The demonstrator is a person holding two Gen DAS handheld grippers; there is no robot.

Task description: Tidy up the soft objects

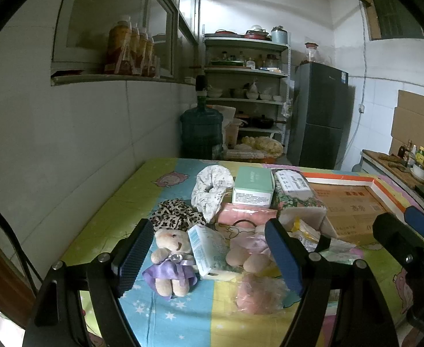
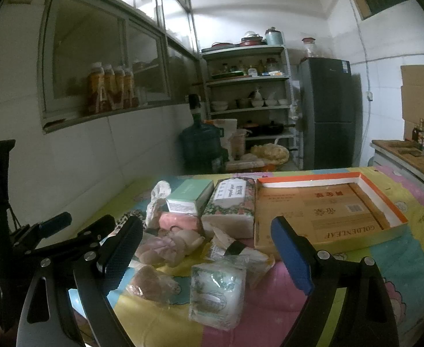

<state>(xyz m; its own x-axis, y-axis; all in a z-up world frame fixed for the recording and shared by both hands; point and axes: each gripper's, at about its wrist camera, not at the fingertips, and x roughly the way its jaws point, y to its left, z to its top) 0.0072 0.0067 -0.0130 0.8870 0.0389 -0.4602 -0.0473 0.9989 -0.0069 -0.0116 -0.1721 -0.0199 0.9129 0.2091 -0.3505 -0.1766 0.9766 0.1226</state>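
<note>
Both pairs of fingers stand wide apart with nothing between them: the left gripper (image 1: 212, 256) hangs over the near left of the heap, the right gripper (image 2: 209, 256) over its near right, neither touching anything.

On the tabletop (image 1: 110, 202), under a smooth cartoon-print cloth of green, blue, yellow and pink blocks, the soft things crowd the middle. Between the left fingers (image 1: 133, 256) lies a small plush bear (image 1: 171, 260) in a shiny purple dress, just beside a crinkly wrapped tissue pack (image 1: 212, 253). Behind the bear sit a leopard-print scrunchie (image 1: 177, 215) and a white flowered scrunchie (image 1: 212, 190), both gathered and puffy. A pale pink plush (image 2: 168, 245) and a film-wrapped pink bundle (image 2: 151, 284) lie near the right gripper's left finger, and a squarish clear-wrapped tissue pack (image 2: 217, 295) sits between its 2 fingers (lower down, resting on the cloth).

Farther back stand 2 stiff blocks side by side: a mint-green box (image 2: 190, 199) and a floral tissue brick (image 2: 230, 206).

On the right, a shallow cardboard tray (image 2: 396, 217) with an orange rim lies open, its printed floor bare. Free cloth runs along the left edge, the near edge and the near right corner.
</note>
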